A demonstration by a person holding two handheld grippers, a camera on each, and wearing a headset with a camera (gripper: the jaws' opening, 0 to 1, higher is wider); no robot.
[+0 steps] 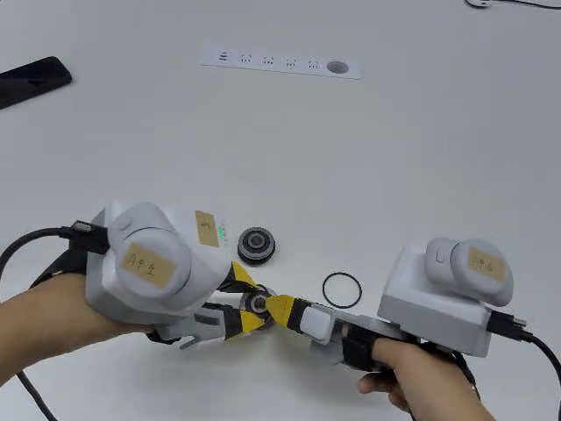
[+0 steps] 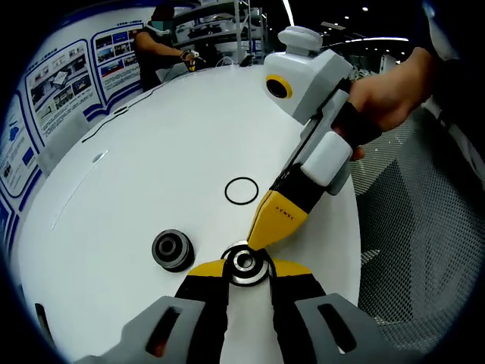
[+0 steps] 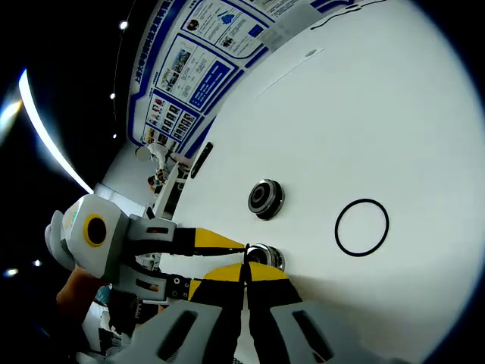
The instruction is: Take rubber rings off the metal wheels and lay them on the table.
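My left gripper (image 1: 252, 307) (image 2: 244, 267) is shut on a metal wheel (image 1: 258, 303) (image 2: 244, 260) (image 3: 266, 257), held between its yellow fingertips just above the white table (image 1: 394, 158). My right gripper (image 1: 273, 305) (image 3: 244, 267) comes in from the right, its jaws pressed together and their tip against that wheel's rim; I cannot tell whether a ring is pinched there. A second wheel (image 1: 257, 245) (image 2: 172, 249) (image 3: 265, 197) lies flat on the table just beyond. A loose black rubber ring (image 1: 342, 289) (image 2: 242, 190) (image 3: 362, 227) lies to the right of the wheels.
A white power strip (image 1: 280, 62) lies at the far side of the table and a black phone (image 1: 31, 81) at the far left. A cable end (image 1: 478, 3) shows at the top right. The table's edge (image 2: 356, 220) runs close behind the right gripper.
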